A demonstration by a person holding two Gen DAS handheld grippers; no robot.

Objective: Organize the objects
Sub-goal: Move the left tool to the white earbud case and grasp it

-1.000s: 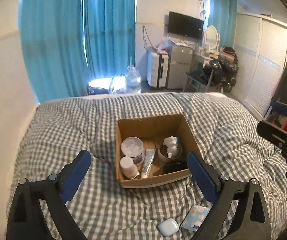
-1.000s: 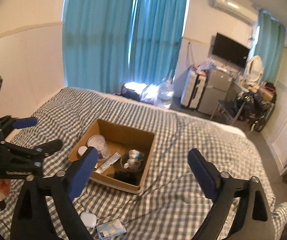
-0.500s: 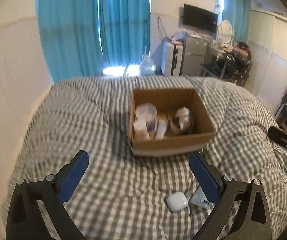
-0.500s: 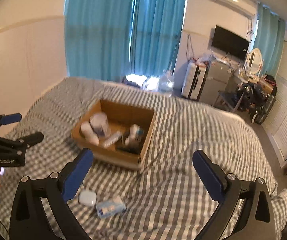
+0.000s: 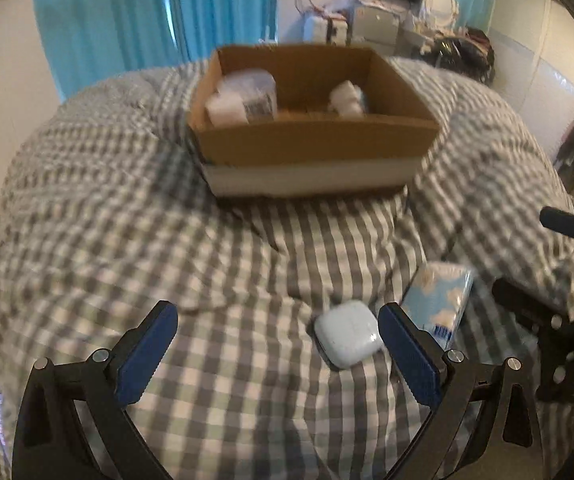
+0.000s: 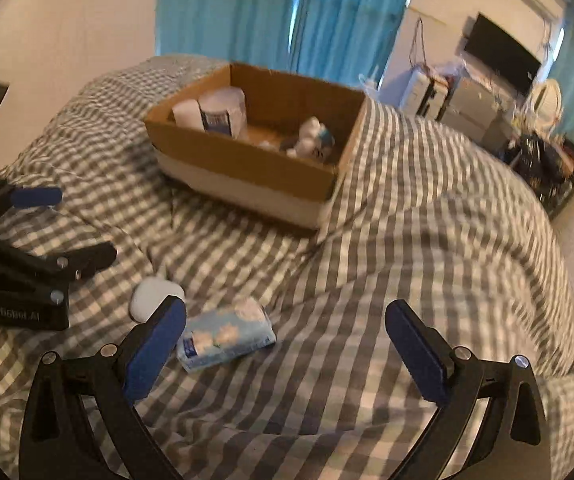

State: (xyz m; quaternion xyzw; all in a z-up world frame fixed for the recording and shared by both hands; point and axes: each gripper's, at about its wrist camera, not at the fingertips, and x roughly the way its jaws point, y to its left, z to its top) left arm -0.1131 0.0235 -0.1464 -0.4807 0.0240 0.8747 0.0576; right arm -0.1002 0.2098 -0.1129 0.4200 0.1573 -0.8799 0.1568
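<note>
A brown cardboard box [image 5: 311, 144] [image 6: 239, 160] sits on the checked duvet with white jars [image 5: 243, 100] and a small white figurine [image 5: 347, 98] inside. In front of it lie a white earbud case [image 5: 349, 338] [image 6: 153, 296] and a blue cloud-print tissue pack [image 5: 441, 300] [image 6: 227, 334], side by side. My left gripper [image 5: 277, 320] is open low over the duvet, its right finger next to the case. My right gripper [image 6: 287, 312] is open too, with its left finger just beside the tissue pack. Neither holds anything.
The grey-and-white duvet [image 6: 407, 240] bulges into folds around the box. Blue curtains [image 6: 279, 12] hang behind the bed. A TV [image 6: 503, 54], suitcases and cluttered furniture stand at the back right. A pale wall [image 6: 67, 20] runs along the left.
Both grippers have dropped down and moved in toward the duvet. The case and tissue pack now lie close to the fingers, and the box looks nearer and is seen from lower.
</note>
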